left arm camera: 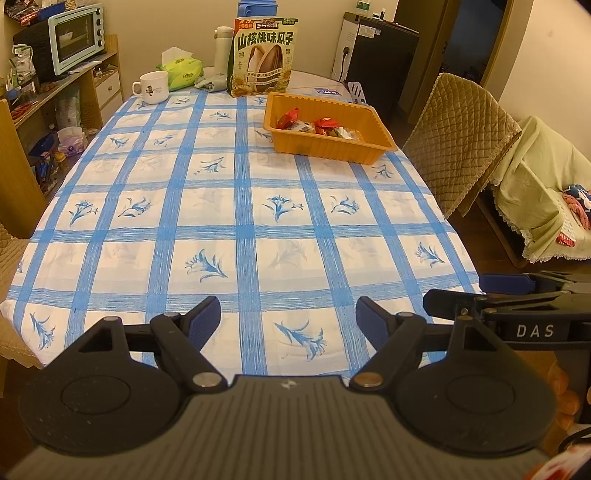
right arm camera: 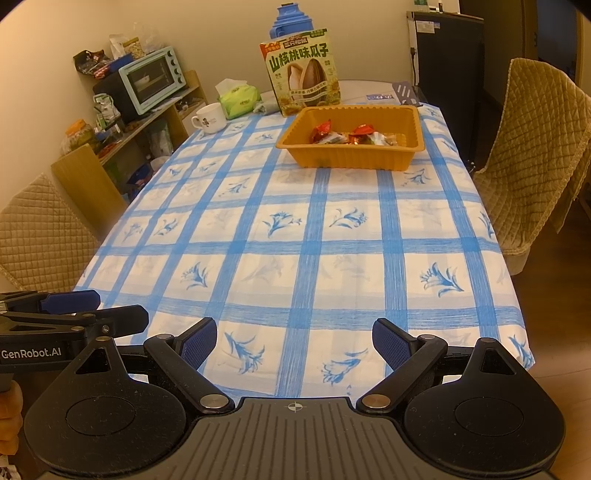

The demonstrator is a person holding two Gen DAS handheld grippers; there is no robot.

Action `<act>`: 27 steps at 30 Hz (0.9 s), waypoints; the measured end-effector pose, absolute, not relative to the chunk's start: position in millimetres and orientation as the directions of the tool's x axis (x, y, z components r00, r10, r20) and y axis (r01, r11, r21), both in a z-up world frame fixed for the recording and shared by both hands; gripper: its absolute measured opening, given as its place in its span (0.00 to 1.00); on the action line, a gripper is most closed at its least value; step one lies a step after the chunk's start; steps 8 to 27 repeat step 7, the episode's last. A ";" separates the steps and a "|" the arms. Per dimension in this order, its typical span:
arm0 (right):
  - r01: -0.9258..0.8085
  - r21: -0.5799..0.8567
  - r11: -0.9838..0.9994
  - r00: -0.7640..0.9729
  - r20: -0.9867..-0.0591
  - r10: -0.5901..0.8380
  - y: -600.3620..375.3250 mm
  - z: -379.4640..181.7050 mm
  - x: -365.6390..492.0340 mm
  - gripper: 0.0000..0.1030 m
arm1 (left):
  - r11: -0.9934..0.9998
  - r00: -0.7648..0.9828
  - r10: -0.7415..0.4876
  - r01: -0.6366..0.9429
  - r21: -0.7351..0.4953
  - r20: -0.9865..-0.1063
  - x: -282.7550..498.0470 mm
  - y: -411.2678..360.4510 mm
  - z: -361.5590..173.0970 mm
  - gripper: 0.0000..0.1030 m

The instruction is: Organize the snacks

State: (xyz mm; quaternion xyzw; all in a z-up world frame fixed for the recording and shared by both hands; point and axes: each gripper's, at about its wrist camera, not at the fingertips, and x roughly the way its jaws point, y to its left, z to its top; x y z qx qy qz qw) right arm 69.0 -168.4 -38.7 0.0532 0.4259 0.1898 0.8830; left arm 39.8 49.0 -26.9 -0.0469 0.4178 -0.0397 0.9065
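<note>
An orange tray (left arm camera: 364, 147) (right arm camera: 369, 162) sits at the far right of the blue-checked table and holds several wrapped snacks (left arm camera: 321, 125) (right arm camera: 351, 137). Behind it stands a large green bag of sunflower seeds (left arm camera: 263, 57) (right arm camera: 302, 72), upright. My left gripper (left arm camera: 288, 321) hovers open over the near table edge, nothing between its fingers. My right gripper (right arm camera: 294, 341) is likewise open and empty at the near edge, beside the left one. Each gripper shows at the side of the other's view: the right gripper (left arm camera: 517, 288) and the left gripper (right arm camera: 70, 301).
A white mug (left arm camera: 152, 86) (right arm camera: 210, 117), a green tissue pack (left arm camera: 183, 72) (right arm camera: 238, 96), a white flask (left arm camera: 221, 51) and a blue jug (right arm camera: 291, 20) stand at the far end. Quilted chairs (left arm camera: 458, 140) (right arm camera: 535, 155) flank the table. A shelf with a toaster oven (left arm camera: 75, 37) (right arm camera: 153, 79) is on the left.
</note>
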 end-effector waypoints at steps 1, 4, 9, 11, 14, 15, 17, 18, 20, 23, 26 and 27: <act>-0.290 0.255 0.923 0.565 -0.732 0.380 -168.8 -38.8 69.3 0.88 | 0.992 0.647 -0.113 0.033 -0.120 -0.754 43.1 47.0 -27.1 0.77; -0.287 0.255 0.923 0.565 -0.734 0.378 -173.7 -40.3 73.9 0.88 | 0.992 0.647 -0.116 0.034 -0.123 -0.754 49.5 44.8 -27.7 0.77; -0.284 0.255 0.924 0.563 -0.736 0.376 -177.4 -40.9 79.2 0.88 | 0.992 0.643 -0.115 0.030 -0.125 -0.757 56.6 43.6 -28.9 0.77; -0.284 0.255 0.924 0.563 -0.736 0.376 -177.4 -40.9 79.2 0.88 | 0.992 0.643 -0.115 0.030 -0.125 -0.757 56.6 43.6 -28.9 0.77; -0.284 0.255 0.924 0.563 -0.736 0.376 -177.4 -40.9 79.2 0.88 | 0.992 0.643 -0.115 0.030 -0.125 -0.757 56.6 43.6 -28.9 0.77; -0.284 0.255 0.924 0.563 -0.736 0.376 -177.4 -40.9 79.2 0.88 | 0.992 0.643 -0.115 0.030 -0.125 -0.757 56.6 43.6 -28.9 0.77; -0.284 0.255 0.924 0.563 -0.736 0.376 -177.4 -40.9 79.2 0.88 | 0.992 0.643 -0.115 0.030 -0.125 -0.757 56.6 43.6 -28.9 0.77; -0.284 0.255 0.924 0.563 -0.736 0.376 -177.4 -40.9 79.2 0.88 | 0.992 0.643 -0.115 0.030 -0.125 -0.757 56.6 43.6 -28.9 0.77; -0.284 0.255 0.924 0.563 -0.736 0.376 -177.4 -40.9 79.2 0.88 | 0.992 0.643 -0.115 0.030 -0.125 -0.757 56.6 43.6 -28.9 0.77; -0.284 0.255 0.924 0.563 -0.736 0.376 -177.4 -40.9 79.2 0.88 | 0.992 0.643 -0.115 0.030 -0.125 -0.757 56.6 43.6 -28.9 0.77; -0.284 0.255 0.924 0.563 -0.736 0.376 -177.4 -40.9 79.2 0.88 | 0.992 0.643 -0.115 0.030 -0.125 -0.757 56.6 43.6 -28.9 0.77; -0.284 0.255 0.924 0.563 -0.736 0.376 -177.4 -40.9 79.2 0.88 | 0.992 0.643 -0.115 0.030 -0.125 -0.757 56.6 43.6 -28.9 0.77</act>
